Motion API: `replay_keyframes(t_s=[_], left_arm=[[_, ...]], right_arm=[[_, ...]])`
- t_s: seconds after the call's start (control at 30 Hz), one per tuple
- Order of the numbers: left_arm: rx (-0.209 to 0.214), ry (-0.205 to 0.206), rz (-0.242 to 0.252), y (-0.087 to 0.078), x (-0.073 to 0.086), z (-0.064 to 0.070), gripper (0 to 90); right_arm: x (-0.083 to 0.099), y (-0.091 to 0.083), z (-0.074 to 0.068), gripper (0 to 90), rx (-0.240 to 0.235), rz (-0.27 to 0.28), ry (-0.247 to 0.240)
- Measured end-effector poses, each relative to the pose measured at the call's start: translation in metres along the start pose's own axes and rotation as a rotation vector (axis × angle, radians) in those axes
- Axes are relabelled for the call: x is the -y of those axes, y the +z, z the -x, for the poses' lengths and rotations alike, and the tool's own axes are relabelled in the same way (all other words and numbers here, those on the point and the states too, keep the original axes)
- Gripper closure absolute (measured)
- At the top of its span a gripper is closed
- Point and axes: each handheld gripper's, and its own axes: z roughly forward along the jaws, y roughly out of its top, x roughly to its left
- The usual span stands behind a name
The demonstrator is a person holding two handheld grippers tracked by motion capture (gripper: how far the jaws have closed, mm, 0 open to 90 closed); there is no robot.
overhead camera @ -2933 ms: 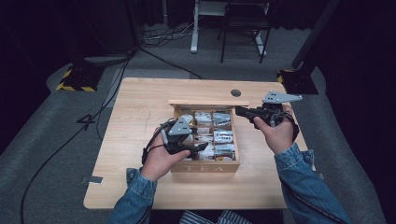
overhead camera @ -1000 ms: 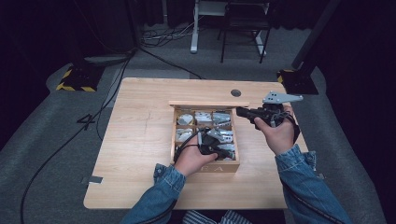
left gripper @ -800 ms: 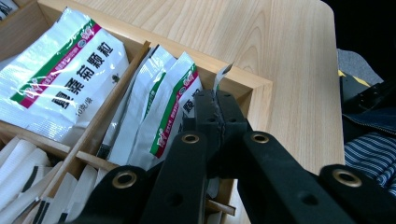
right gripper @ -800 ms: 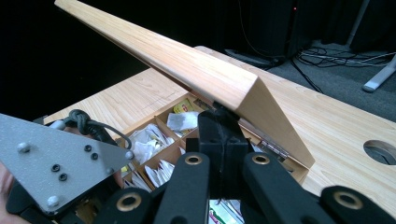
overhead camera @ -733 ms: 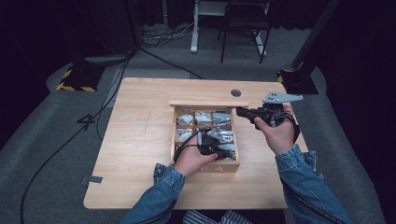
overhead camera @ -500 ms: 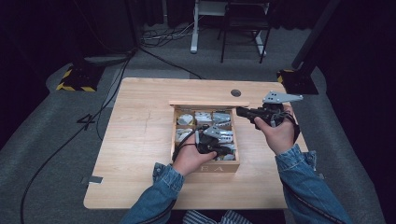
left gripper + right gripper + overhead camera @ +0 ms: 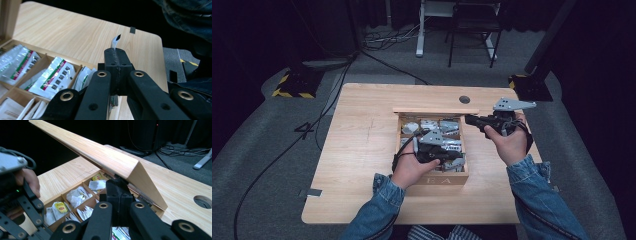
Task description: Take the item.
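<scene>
At the centre of the high view, my left hand-held gripper (image 7: 447,152) hovers over the lower right compartments of the wooden tea box (image 7: 432,176), its jaws clenched on a white sachet (image 7: 115,42). In the left gripper view the sachet stands on edge above the closed jaws at mid-frame, its long axis running up toward the top of the frame and its dark-tipped corner leaning slightly right. That view also shows green-and-red striped packets (image 7: 53,78) lying flat in the compartments at lower left. My right hand-held gripper (image 7: 473,119) sits right of centre in the high view, jaws pointing left at the box's upper right corner. The right gripper view shows its jaws closed on the edge of the raised lid (image 7: 100,157), which slants from upper left down to centre. My left hand (image 7: 409,170) reaches up from the bottom; my right hand (image 7: 509,145) is cocked inward above the counter (image 7: 362,130).
</scene>
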Motion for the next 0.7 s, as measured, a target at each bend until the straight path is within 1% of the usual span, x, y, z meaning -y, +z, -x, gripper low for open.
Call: replay_keyframes(t_s=[0.1,0.13,0.2,0.3,0.33,0.47,0.5,0.53,0.57,0.6,0.63,0.67,0.7], left_arm=[[0.003,-0.004,0.012,-0.004,-0.001,0.000,90.0],[0.007,-0.009,0.026,-0.007,-0.001,0.000,90.0],[0.016,-0.013,0.038,-0.010,-0.001,0.000,90.0],[0.022,-0.013,0.042,-0.012,-0.002,0.001,90.0],[0.023,-0.012,0.048,-0.015,-0.003,0.002,90.0],[0.018,-0.010,0.052,-0.022,-0.004,0.002,90.0],[0.005,-0.015,0.058,-0.028,-0.003,0.000,90.0],[0.005,-0.015,0.058,-0.028,-0.003,0.000,90.0],[-0.008,-0.027,0.059,-0.035,0.000,-0.003,90.0],[-0.008,-0.027,0.059,-0.035,0.000,-0.003,90.0],[-0.017,-0.035,0.061,-0.039,0.002,-0.004,90.0],[-0.029,-0.038,0.062,-0.042,0.003,-0.005,90.0],[-0.053,-0.044,0.062,-0.050,0.006,-0.008,90.0]], right_arm=[[0.000,0.000,0.000,90.0,0.002,-0.001,-0.001],[0.000,0.000,0.000,90.0,0.001,-0.001,-0.001],[0.000,0.000,0.000,90.0,0.001,0.000,0.000],[0.000,0.000,0.000,90.0,0.001,-0.001,0.000],[0.000,0.000,0.000,90.0,0.001,-0.001,-0.001],[0.000,0.000,0.000,90.0,0.001,-0.001,0.000],[0.000,0.000,0.000,90.0,-0.001,0.000,-0.001],[0.000,0.000,0.000,90.0,-0.001,0.000,-0.001],[0.000,0.000,0.000,90.0,-0.002,0.000,-0.001],[0.000,0.000,0.000,90.0,-0.002,0.000,-0.001],[0.000,0.000,0.000,90.0,-0.001,0.000,-0.002],[0.000,0.000,0.000,90.0,-0.001,0.001,-0.002],[0.000,0.000,0.001,90.0,-0.004,0.003,-0.003]])
